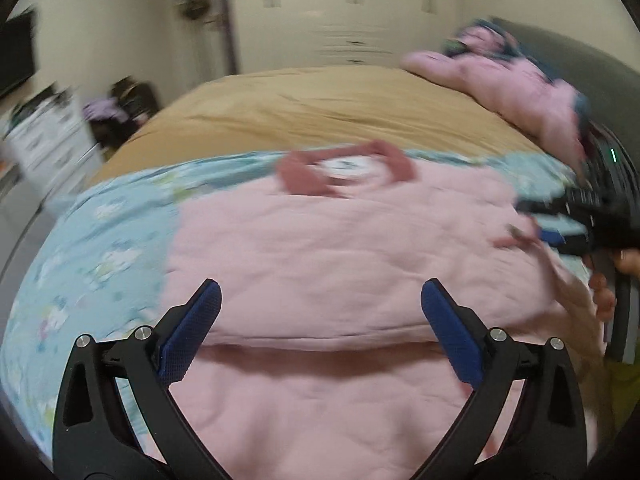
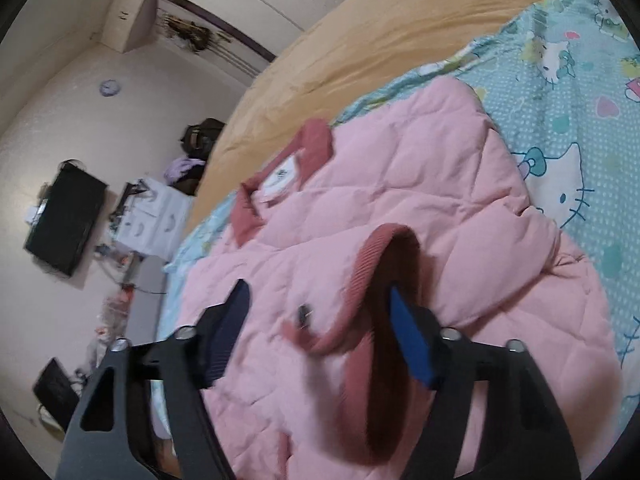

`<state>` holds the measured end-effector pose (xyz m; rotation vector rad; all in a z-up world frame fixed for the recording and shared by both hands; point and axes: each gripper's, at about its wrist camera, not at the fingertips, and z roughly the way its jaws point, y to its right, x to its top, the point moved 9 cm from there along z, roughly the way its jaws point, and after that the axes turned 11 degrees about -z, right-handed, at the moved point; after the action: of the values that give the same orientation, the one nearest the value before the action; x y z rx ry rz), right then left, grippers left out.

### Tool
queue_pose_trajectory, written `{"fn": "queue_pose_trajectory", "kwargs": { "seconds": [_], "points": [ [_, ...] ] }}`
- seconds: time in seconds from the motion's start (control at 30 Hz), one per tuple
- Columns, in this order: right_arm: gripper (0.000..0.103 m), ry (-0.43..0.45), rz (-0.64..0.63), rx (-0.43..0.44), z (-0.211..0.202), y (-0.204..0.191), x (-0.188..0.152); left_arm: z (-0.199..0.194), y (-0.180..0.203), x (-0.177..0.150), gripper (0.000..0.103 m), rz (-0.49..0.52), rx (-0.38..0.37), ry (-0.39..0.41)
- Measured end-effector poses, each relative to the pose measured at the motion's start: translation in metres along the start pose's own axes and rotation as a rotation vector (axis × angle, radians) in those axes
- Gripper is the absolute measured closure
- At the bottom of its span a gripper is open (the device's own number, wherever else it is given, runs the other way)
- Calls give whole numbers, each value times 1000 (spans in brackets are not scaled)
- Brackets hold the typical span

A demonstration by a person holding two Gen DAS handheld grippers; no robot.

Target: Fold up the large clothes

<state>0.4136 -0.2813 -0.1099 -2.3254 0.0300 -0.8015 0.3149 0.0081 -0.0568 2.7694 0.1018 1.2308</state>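
Observation:
A pink quilted jacket with a dark-pink ribbed collar lies on the bed, its lower part folded up across the body. My left gripper is open and empty just above the fold. In the right wrist view the jacket lies with a sleeve folded over the front, and its dark-pink ribbed cuff lies between my right gripper's open fingers. The right gripper also shows at the jacket's right edge in the left wrist view.
The jacket rests on a light-blue cartoon-print sheet over a tan bedspread. More pink clothes are heaped at the far right by the dark headboard. A TV, white drawers and floor clutter stand left of the bed.

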Motion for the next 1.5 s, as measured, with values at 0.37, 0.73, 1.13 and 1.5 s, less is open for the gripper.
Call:
{"fn": "queue_pose_trajectory", "kwargs": {
  "seconds": [0.37, 0.73, 1.13, 1.5],
  "points": [
    [94, 174, -402, -126, -17, -61, 52, 2, -87, 11, 9, -329, -13, 6],
    [95, 246, -523, -236, -15, -79, 102, 31, -81, 42, 9, -366, -103, -23],
    [95, 210, -480, -288, -3, -51, 93, 89, -49, 36, 15, -290, -126, -109],
    [84, 135, -393, -276, 12, -34, 81, 129, -43, 0, 38, -213, -95, -203]
  ]
}}
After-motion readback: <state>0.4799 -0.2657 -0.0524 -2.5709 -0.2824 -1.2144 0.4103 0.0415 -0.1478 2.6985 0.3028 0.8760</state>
